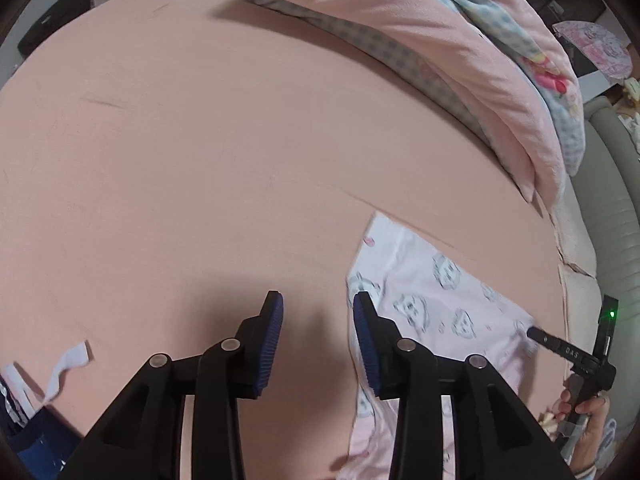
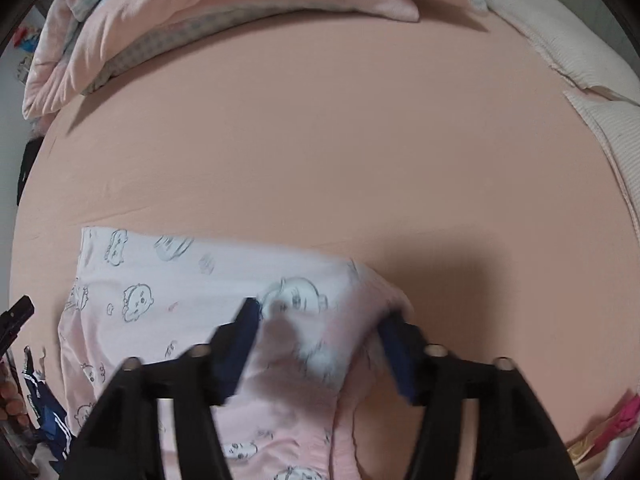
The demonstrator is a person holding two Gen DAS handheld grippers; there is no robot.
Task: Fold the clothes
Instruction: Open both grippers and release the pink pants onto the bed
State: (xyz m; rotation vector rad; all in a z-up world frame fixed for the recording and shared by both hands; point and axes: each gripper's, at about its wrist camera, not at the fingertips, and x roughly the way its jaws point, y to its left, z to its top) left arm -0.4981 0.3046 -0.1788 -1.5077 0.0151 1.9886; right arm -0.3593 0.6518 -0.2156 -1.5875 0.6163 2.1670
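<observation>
Landmark = pink printed garment, lying flat on the peach bed sheet, near edge of the bed.

Far left of the garment, left-wrist view: white fabric strip on the sheet, w/ dark blue clothing below it at the bed's edge. Same navy piece w/ white stripes shows left of the garment in right-wrist view.

Left gripper: jaws released, partly apart, nothing between them, only bare sheet. Right-hand pad sits just at the garment's left edge; can't tell if it touches the cloth.

Beyond the garment, far side of the bed: heaped pink quilt w/ blue checked lining.

Right gripper: jaws spread wide, a bunched fold of the garment humps up between them; picture blurred here, pads seem beside the cloth, not pinching it. Garment's cartoon-face print visible just ahead of the jaws.

Right of the garment: cream blanket along the bed's far right edge. In left-wrist view a hand grips the right gripper's handle at the garment's right side.
</observation>
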